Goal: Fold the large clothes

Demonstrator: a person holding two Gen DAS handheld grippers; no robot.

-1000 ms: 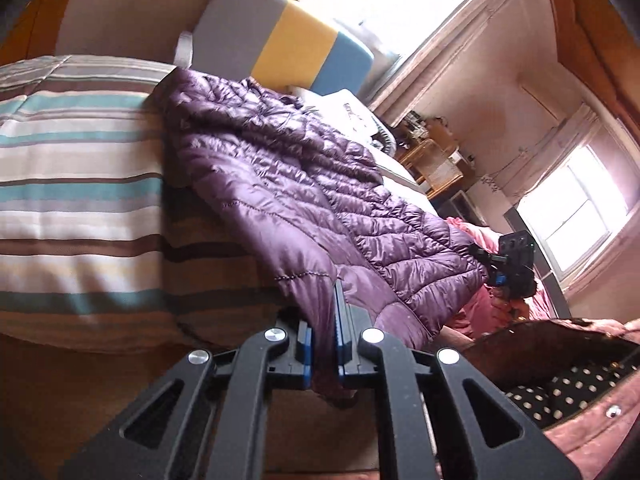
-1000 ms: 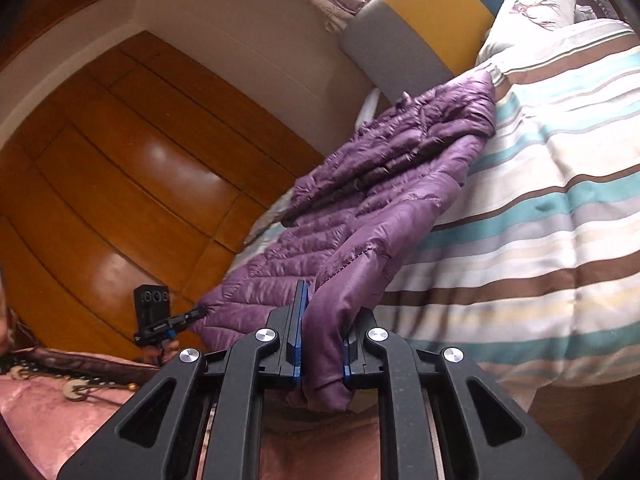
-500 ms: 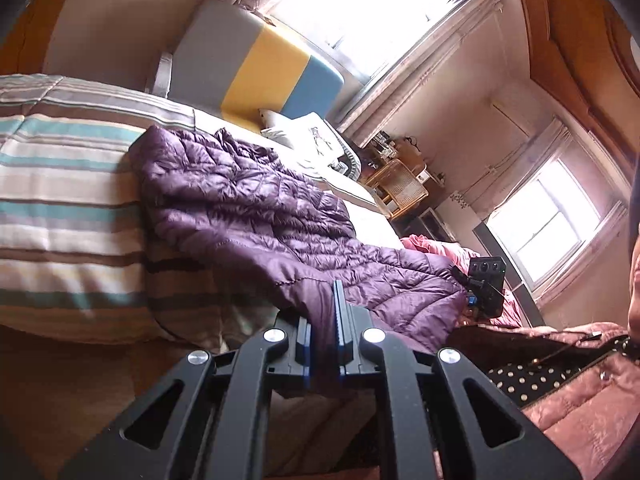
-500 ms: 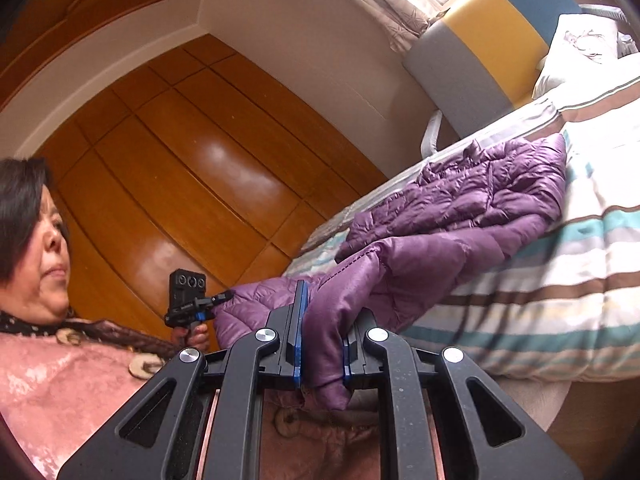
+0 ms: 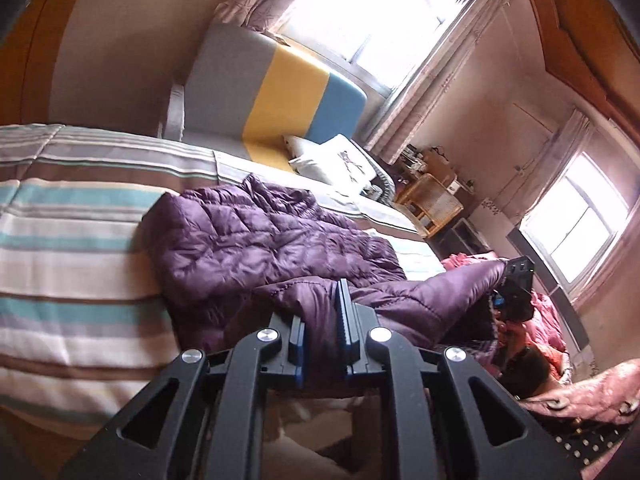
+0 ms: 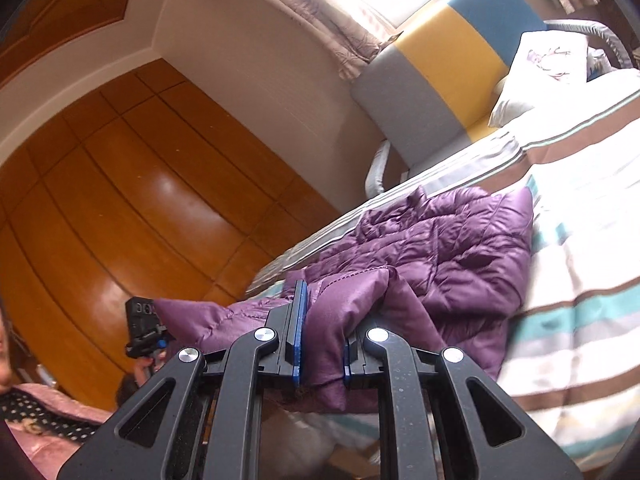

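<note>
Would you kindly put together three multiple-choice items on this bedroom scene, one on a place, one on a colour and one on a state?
1. Where does most of the jacket lie?
A. on the striped bedspread
B. on the wicker stand
C. over the headboard

2. Which colour is the middle band of the headboard?
A. green
B. yellow
C. red

3. How is the left gripper?
A. open and apart from the cloth
B. shut on nothing
C. shut on the jacket's edge

Answers: 1 A, the purple quilted bulk rests on the stripes. 2 B, yellow sits between the grey and blue bands. 3 C, purple cloth is pinched between its blue pads; the right gripper clamps cloth likewise.
</note>
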